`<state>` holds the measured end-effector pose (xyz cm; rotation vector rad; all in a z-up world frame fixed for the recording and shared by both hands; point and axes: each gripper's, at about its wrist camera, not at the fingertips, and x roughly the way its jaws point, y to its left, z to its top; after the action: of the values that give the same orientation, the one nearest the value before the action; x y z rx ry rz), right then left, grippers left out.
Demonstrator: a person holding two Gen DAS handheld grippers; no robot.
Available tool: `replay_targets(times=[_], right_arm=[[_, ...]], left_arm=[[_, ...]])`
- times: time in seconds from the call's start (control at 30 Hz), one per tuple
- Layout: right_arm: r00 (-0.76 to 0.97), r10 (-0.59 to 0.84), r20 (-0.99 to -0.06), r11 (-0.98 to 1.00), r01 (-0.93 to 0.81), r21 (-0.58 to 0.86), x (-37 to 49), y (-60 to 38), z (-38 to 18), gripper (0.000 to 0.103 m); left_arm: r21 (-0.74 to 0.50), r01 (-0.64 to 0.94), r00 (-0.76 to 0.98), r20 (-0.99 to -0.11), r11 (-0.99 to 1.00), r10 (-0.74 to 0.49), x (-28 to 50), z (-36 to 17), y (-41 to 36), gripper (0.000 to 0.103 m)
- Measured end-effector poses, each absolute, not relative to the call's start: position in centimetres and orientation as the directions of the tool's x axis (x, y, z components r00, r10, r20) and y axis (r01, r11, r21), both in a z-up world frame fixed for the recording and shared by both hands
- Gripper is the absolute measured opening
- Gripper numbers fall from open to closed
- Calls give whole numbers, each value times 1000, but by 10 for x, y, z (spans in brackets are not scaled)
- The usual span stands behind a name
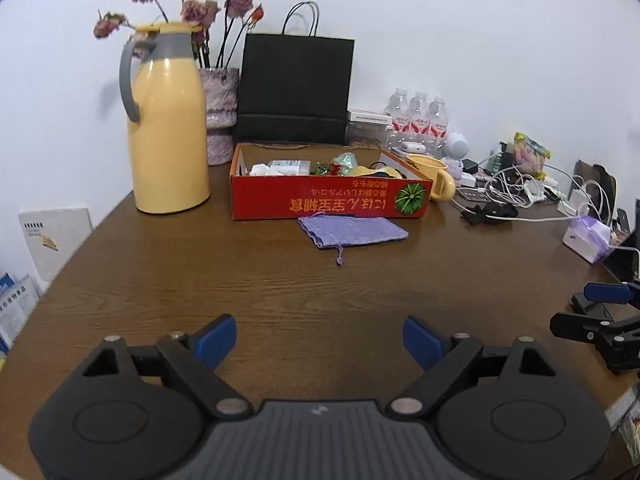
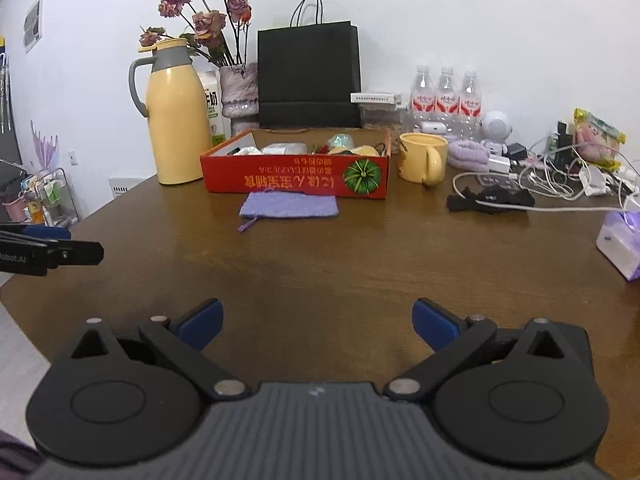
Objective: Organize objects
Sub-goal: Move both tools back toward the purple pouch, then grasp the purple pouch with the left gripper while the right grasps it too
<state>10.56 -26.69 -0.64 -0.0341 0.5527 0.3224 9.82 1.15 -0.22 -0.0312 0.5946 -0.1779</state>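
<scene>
A red cardboard box (image 1: 332, 200) (image 2: 296, 182) with several small items inside stands at the middle of the brown wooden table (image 1: 280, 288). A flat purple drawstring pouch (image 1: 352, 231) (image 2: 290, 205) lies just in front of the box. My left gripper (image 1: 318, 332) hovers over the near part of the table, well short of the pouch, open with nothing between its blue pads. My right gripper (image 2: 317, 312) stands beside it to the right, also open wide and empty. Each gripper shows at the edge of the other's view.
A yellow thermos jug (image 1: 168, 152), a vase of dried roses (image 1: 220, 120) and a black paper bag (image 1: 296, 88) stand behind the box. To its right are a yellow mug (image 2: 422, 156), water bottles (image 2: 446, 96), tangled cables (image 2: 560, 176), a black cloth item (image 2: 490, 200) and a tissue pack (image 2: 620, 240).
</scene>
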Motion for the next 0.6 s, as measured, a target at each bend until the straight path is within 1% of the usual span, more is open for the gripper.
replay_targets(times=[0.13,0.2,0.23,0.3,0.33,0.37,0.4,0.43,0.47,0.5,0.53,0.6], right_arm=[[806,272,-525,957,-283,60,161,-252,-18,102],[802,272,-532,959,-275,75,196,-244,-21,99],[799,278,-533,958,-273,91,221,-238,-23,98],[794,279,-540,959,-261,111,260,-227,-26,93],[792,271,-548,961,-249,116,284,-220,-28,90],[793,265,-549,963,-242,115,299,-214,-30,87],[796,261,-546,964,-244,104,316,-207,-32,86],[793,257,-552,965,-247,94,332,-202,-36,86],[789,251,-561,966,-243,89,346,-197,-40,82],[780,243,-576,968,-230,97,360,-195,-45,73],[771,244,-588,969,-220,113,371,-194,-50,70],[759,252,-600,967,-218,131,383,-193,-56,53]], left_arm=[[-117,144,771,-609,983,-186,164,-24,4,89],[-145,136,763,-615,980,-197,201,-27,1,89],[-137,120,768,-614,983,-179,222,-27,-1,87],[-73,89,803,-586,993,-114,257,-24,-12,87],[-54,102,804,-583,993,-114,274,-25,-18,87],[-48,100,792,-601,994,-108,291,-27,-22,85],[-57,96,778,-618,994,-111,307,-30,-26,84],[-73,97,766,-631,993,-121,322,-34,-29,78],[-77,97,757,-642,992,-124,333,-37,-32,75],[-70,99,749,-651,993,-121,344,-42,-35,74],[-58,90,749,-654,994,-106,351,-46,-38,70],[-51,94,749,-654,994,-105,358,-53,-42,68]])
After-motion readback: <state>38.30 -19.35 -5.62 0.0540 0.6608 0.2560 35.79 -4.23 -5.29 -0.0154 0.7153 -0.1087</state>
